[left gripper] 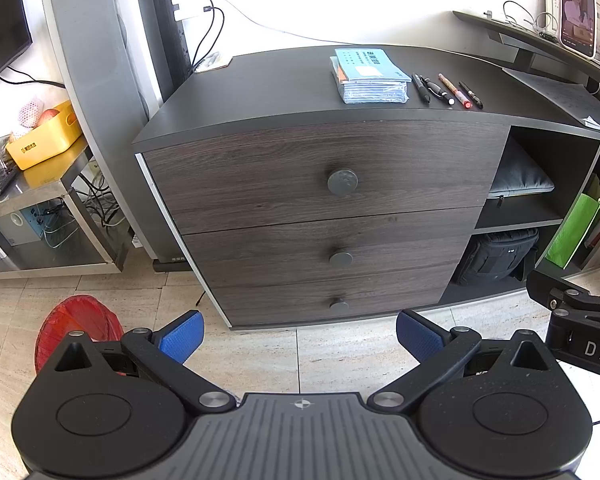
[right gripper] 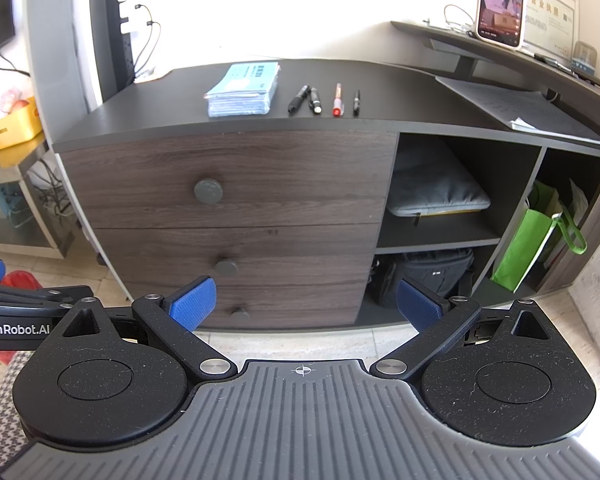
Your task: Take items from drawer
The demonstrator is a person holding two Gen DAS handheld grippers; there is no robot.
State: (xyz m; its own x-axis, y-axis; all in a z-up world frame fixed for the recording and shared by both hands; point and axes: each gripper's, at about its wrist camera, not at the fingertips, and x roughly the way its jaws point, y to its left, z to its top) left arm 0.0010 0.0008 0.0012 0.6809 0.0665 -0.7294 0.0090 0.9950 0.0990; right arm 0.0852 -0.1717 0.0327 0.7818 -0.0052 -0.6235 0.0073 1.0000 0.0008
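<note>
Both grippers hang back from the drawer cabinet [left gripper: 324, 216], well apart from it, with nothing between their blue pads; the left gripper [left gripper: 300, 340] has its jaws spread wide and empty, and the right gripper [right gripper: 306, 306] is spread just the same; that stance suits either an approach to a knob or a finished job.

All three drawers are shut flush; the top drawer [left gripper: 324, 168] carries a round grey knob [left gripper: 342, 181], and the two below have smaller ones.

On the worktop [left gripper: 268, 92] above lies a stack of blue booklets [left gripper: 370, 76], squared up near the front edge; just beside it four pens [right gripper: 324, 100] lie in a tidy row, tips toward the front; such neat order suggests, as a judgement, that these are the items out of the drawer, laid where they are easy to see and reach.

Whether anything remains inside cannot be told, since no drawer is open; if more is wanted, the top knob looks like the likeliest hold.
</note>
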